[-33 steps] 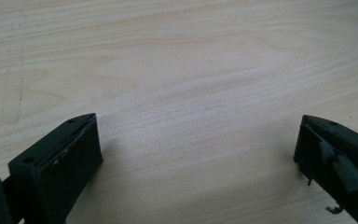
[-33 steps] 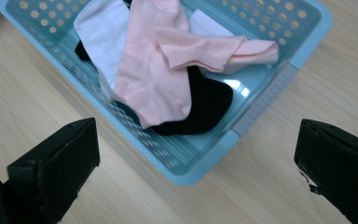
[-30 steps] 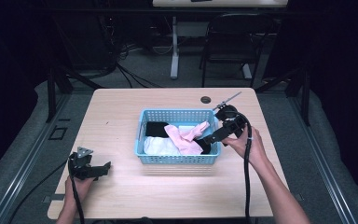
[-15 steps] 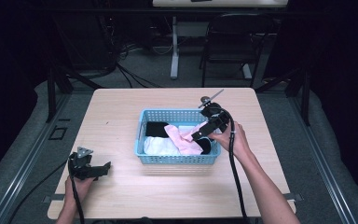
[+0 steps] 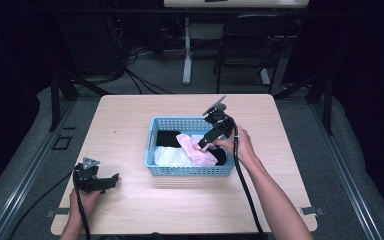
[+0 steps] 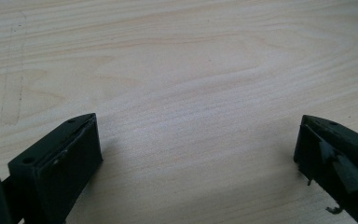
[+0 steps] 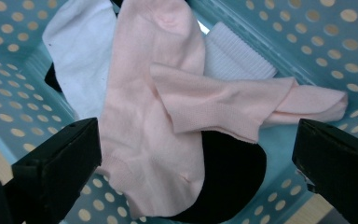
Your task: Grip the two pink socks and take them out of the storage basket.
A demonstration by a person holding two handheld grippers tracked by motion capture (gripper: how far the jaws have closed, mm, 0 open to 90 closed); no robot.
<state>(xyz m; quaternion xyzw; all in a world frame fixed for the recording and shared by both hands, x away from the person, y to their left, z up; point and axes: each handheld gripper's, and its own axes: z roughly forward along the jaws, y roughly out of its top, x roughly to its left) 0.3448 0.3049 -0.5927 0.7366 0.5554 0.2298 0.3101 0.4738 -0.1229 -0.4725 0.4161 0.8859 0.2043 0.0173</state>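
A light blue perforated basket (image 5: 190,170) stands in the middle of the wooden table. It holds pink socks (image 5: 196,150), a white sock (image 5: 171,157) and black socks (image 5: 168,138). My right gripper (image 5: 204,145) hangs open just above the pink socks (image 7: 168,112), its jaws wide apart on either side of them. A black sock (image 7: 228,172) lies under the pink ones, and a white ribbed sock (image 7: 235,58) lies beyond them. My left gripper (image 5: 111,181) rests at the table's front left, open over bare wood (image 6: 191,93).
The table (image 5: 130,120) has bare wood around the basket. A chair (image 5: 245,45) and a second table's leg (image 5: 187,50) stand beyond the far edge. Cables trail from both grippers toward the front edge.
My right gripper has moved left from the basket's right rim to a spot over the pink socks inside it. The left gripper has not moved.
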